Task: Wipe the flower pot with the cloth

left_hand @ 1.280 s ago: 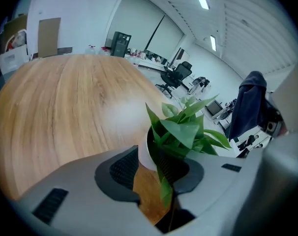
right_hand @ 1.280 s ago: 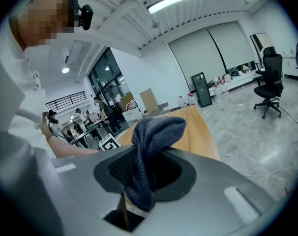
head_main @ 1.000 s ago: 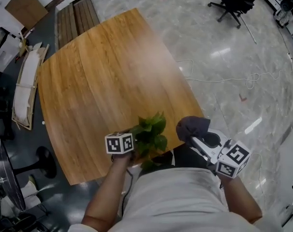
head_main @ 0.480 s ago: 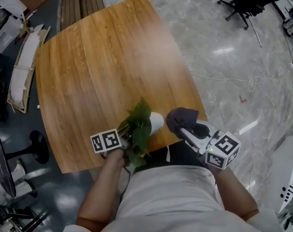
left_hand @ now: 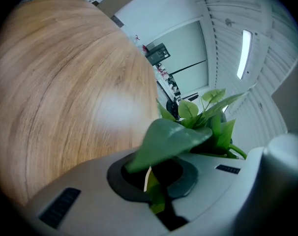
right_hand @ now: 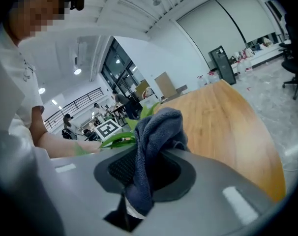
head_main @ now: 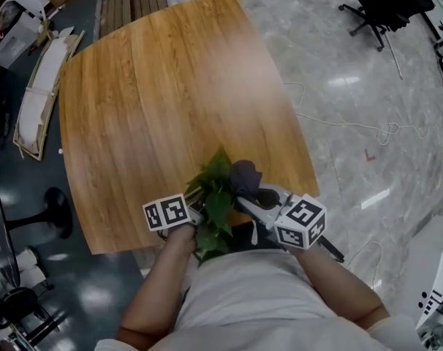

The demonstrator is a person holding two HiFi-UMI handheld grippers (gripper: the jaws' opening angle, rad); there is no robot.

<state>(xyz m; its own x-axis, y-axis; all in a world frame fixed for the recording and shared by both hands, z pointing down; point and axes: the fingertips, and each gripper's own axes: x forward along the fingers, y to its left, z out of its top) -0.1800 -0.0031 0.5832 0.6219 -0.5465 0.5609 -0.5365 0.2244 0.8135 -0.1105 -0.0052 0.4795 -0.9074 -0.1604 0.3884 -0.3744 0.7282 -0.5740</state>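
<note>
Where the head view looks down, items run left to right as follows.

- Wooden table (head_main: 156,86): rounded corners, standing on a grey floor.
- Left gripper (head_main: 196,212): at the table's near edge, marker cube uppermost. Its jaws are closed to a narrow slit, pinching a green leaf of the plant (head_main: 216,192), with a thin pale strip beside the leaf.
- Flower pot: between the two grippers at the table's near edge, hidden under leaves and cloth in the head view.
- Cloth (head_main: 245,176): dark blue-grey, bunched, touching the leaves on their right side.
- Right gripper (head_main: 251,201): jaws clamped on the cloth, which bulges out above them.
- White cable (head_main: 353,126): lying on the polished floor.
- Office chair (head_main: 386,9): black, far upper right.
</note>
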